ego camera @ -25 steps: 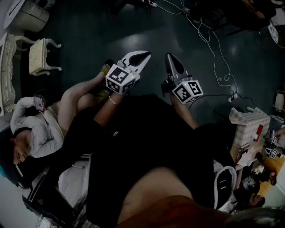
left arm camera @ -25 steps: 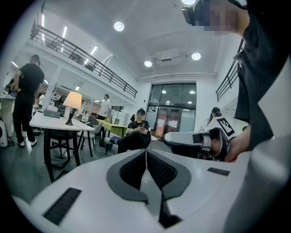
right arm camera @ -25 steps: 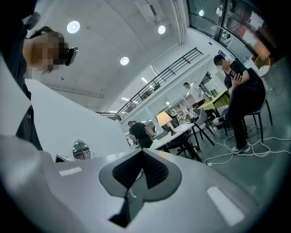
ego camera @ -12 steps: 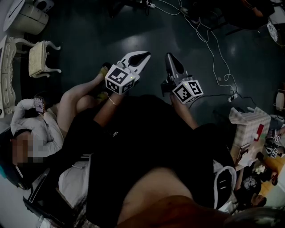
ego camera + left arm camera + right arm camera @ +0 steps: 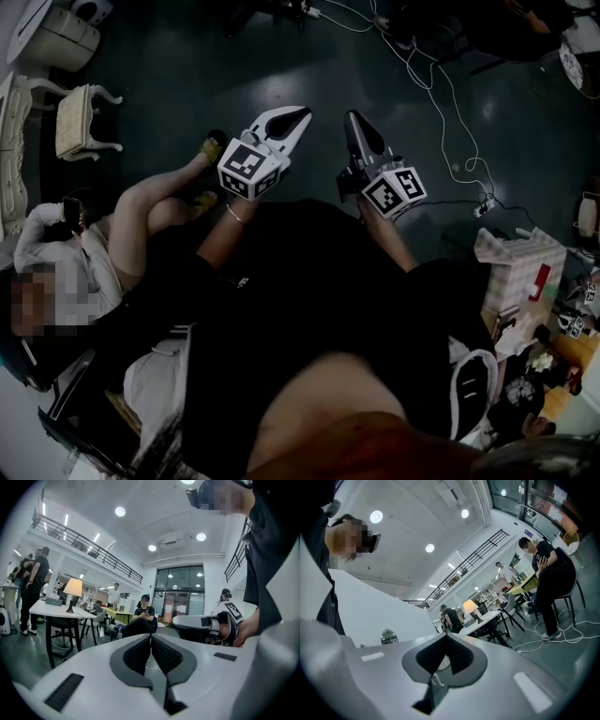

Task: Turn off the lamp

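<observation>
The lamp (image 5: 72,588), with a lit cream shade on a dark stem, stands on a white table (image 5: 47,609) far off at the left of the left gripper view. In the right gripper view the same lamp (image 5: 469,606) shows small on that table (image 5: 483,618), well beyond the jaws. My left gripper (image 5: 151,637) is shut with its ribbed pads together and nothing between them. My right gripper (image 5: 446,637) is shut and empty too. In the head view the left gripper (image 5: 286,122) and right gripper (image 5: 354,122) are held side by side over the dark floor, pointing forward.
A person with a phone (image 5: 143,617) sits straight ahead of the left gripper. Another person (image 5: 549,569) sits at the right of the right gripper view. People stand near the lamp table (image 5: 35,576). Cables (image 5: 450,112) cross the floor. A white stool (image 5: 80,117) and a seated person (image 5: 131,225) are at the left.
Both grippers have edged a little forward over the floor together with the person holding them. Their jaws look the same as before.
</observation>
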Demonstrator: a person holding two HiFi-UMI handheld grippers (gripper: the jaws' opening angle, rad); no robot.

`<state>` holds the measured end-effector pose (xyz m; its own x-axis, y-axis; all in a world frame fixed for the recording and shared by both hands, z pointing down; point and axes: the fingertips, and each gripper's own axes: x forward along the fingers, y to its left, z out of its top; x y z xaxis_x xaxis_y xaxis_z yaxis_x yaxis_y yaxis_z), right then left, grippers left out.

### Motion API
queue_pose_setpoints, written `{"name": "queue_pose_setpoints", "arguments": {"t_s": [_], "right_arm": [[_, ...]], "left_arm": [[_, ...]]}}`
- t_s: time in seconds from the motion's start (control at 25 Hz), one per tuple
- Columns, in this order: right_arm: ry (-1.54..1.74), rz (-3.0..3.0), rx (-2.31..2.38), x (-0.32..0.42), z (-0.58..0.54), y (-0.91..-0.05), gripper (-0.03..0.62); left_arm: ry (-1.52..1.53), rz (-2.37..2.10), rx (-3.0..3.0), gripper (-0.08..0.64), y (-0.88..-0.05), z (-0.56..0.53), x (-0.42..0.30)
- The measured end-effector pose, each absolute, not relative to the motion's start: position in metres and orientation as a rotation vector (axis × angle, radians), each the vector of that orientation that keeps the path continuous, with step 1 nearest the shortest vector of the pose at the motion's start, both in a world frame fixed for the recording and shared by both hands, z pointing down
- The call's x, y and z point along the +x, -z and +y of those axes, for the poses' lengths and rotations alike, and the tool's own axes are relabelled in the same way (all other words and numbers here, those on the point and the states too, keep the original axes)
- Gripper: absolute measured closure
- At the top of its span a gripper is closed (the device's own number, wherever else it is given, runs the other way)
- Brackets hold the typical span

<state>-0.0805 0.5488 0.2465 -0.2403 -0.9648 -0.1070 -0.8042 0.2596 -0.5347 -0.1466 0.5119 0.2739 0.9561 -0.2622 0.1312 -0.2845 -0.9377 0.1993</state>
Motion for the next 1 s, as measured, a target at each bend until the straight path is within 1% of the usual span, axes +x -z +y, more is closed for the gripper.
{"name": "queue_pose_setpoints", "arguments": {"t_s": [0.28,0.44,0.68,1.0], "right_arm": [[0.519,2.162,-1.579,-0.052,0.579,-0.251,0.592],[0.557,2.161,-1.566,-0.045,0.587,-0.261,0.592],[0.576,2.173,-1.542,-0.051,0.580,-0.264,0.592],[0.572,2.211,-1.562,-0.054,0.550,-0.270,0.592]], "left_arm": [[-0.158,-0.467,2.915,0.548,-0.269,0.541,-0.119],[-0.167,-0.501,2.901,0.548,-0.273,0.551,-0.118],[-0.160,-0.562,2.847,0.548,-0.282,0.539,-0.135],[-0.149,-0.530,2.864,0.548,-0.284,0.507,-0.129]]}}
